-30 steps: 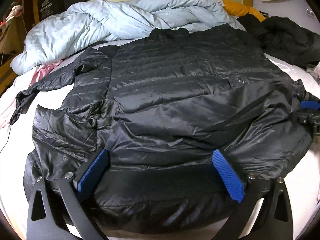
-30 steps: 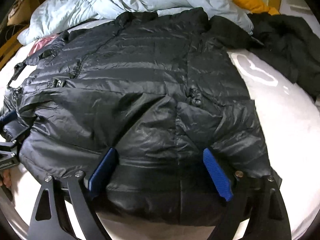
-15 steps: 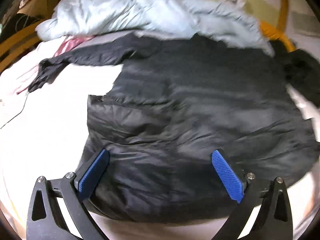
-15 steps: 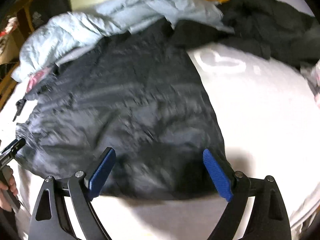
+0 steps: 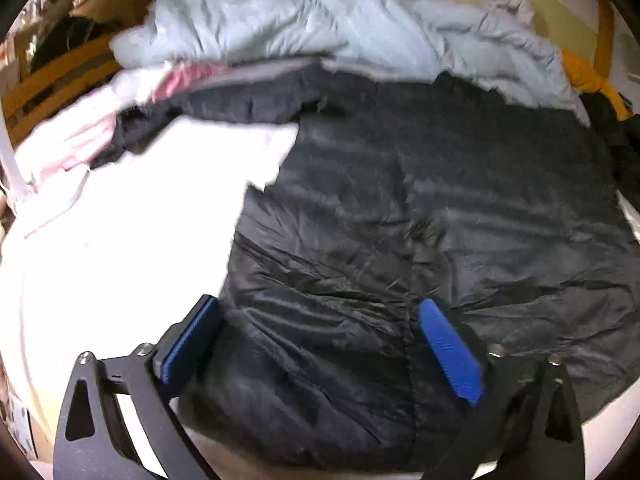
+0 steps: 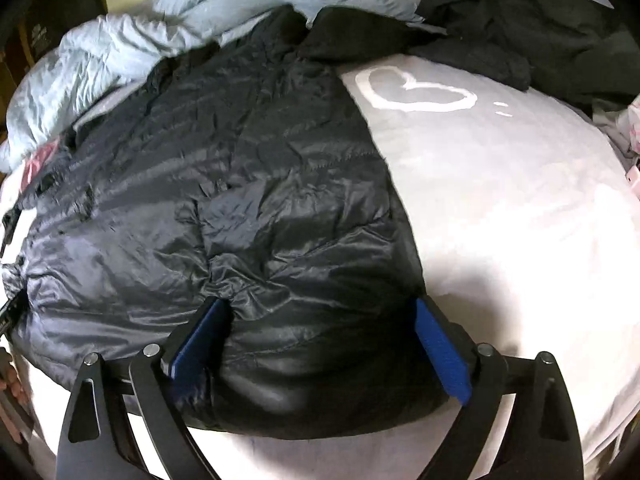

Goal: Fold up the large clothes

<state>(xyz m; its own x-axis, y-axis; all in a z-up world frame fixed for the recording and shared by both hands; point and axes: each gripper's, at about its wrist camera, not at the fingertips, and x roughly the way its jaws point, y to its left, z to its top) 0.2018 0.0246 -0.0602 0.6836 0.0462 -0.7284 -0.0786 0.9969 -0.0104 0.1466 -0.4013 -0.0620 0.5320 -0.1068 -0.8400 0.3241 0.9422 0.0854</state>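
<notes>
Item: black quilted puffer jacket [image 6: 224,200], flat on my white bed [image 6: 520,220].
Left tongs [image 5: 320,344]: spread, straddling hem for pinching.
Right tongs [image 6: 320,344]: spread, same.

Both cameras sit low and close over the near hem of the black jacket [image 5: 420,200] [image 6: 240,200], facing the headboard — the left view from its left corner, the right from its right.

Both sleeves now lie folded over the black puffer jacket [image 5: 440,220], and more white bedsheet [image 6: 520,220] shows beside it.
</notes>
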